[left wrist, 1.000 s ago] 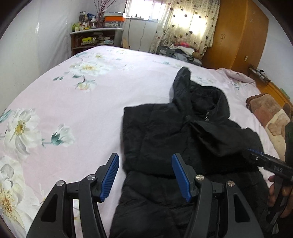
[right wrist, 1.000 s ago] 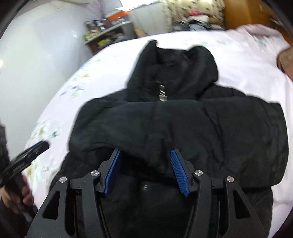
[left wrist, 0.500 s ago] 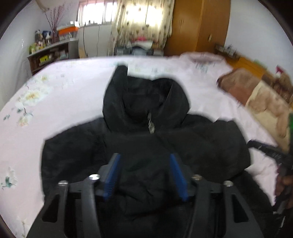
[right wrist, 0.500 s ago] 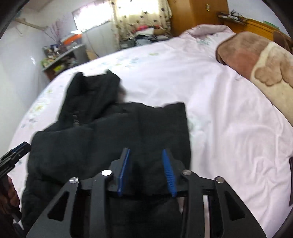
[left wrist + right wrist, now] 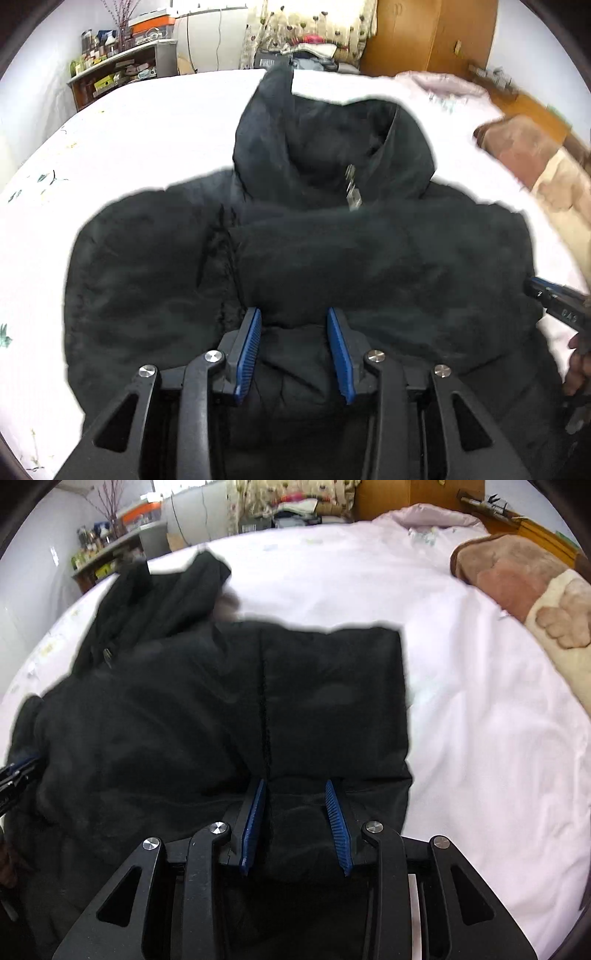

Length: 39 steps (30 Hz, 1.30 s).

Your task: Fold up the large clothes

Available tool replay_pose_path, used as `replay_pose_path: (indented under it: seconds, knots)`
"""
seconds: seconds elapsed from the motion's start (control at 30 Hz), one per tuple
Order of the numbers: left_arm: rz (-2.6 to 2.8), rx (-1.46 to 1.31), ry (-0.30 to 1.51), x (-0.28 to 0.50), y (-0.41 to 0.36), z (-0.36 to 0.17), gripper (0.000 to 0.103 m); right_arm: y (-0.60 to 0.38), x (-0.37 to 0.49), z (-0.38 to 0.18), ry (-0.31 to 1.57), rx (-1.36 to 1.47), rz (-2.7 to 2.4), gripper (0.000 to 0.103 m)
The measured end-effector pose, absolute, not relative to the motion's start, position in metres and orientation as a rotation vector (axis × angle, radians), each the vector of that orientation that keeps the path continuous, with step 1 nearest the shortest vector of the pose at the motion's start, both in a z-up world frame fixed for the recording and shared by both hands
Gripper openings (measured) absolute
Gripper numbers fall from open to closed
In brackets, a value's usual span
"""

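Observation:
A black hooded puffer jacket (image 5: 332,251) lies front-up on the pink floral bed sheet (image 5: 140,122), sleeves folded across the chest, hood pointing away. It also fills the right wrist view (image 5: 221,709). My left gripper (image 5: 294,317) is open, its blue pads just above the folded sleeve's near edge at the jacket's middle. My right gripper (image 5: 295,788) is open over the jacket's right side, near its right edge. The right gripper's tip shows at the right edge of the left wrist view (image 5: 554,299); the left gripper's tip shows at the left edge of the right wrist view (image 5: 18,771).
A brown and cream plush blanket (image 5: 524,590) lies at the bed's right side. A cluttered shelf (image 5: 118,70), a white appliance (image 5: 214,40), curtains and a wooden wardrobe (image 5: 424,33) stand beyond the bed. Bare sheet lies right of the jacket (image 5: 498,738).
My left gripper swung from the jacket's left edge to its middle. My right gripper moved from the jacket's middle to its right side. Both narrowed somewhat but stay open.

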<state>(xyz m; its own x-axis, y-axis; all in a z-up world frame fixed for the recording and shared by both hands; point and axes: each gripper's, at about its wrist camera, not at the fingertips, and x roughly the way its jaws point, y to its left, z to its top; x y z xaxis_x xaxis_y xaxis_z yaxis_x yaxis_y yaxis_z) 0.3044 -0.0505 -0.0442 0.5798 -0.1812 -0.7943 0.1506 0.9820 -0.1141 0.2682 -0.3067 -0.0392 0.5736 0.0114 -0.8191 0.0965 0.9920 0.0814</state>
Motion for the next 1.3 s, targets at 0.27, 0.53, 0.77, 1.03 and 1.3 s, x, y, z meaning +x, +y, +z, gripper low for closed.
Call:
replay_pose_path:
  seconds: [0.27, 0.53, 0.77, 1.03, 1.3]
  knots:
    - [-0.142, 0.018, 0.913, 0.356, -0.059, -0.043, 0.039, -0.313, 0.310, -0.003, 0.874, 0.141, -0.025, 0.035]
    - [-0.141, 0.055, 0.906, 0.362, -0.056, -0.085, 0.040, -0.312, 0.340, -0.061, 0.998, 0.074, -0.068, 0.033]
    - [-0.194, -0.018, 0.824, 0.314, -0.042, -0.019, 0.037, -0.309, 0.284, 0.001, 0.869, 0.104, -0.028, 0.033]
    - [-0.193, -0.011, 0.928, 0.294, -0.035, -0.073, 0.039, -0.307, 0.253, -0.043, 0.986, 0.124, -0.013, 0.033]
    - [-0.169, 0.025, 0.935, 0.287, -0.038, -0.061, 0.039, -0.307, 0.259, -0.045, 1.002, 0.138, -0.044, 0.034]
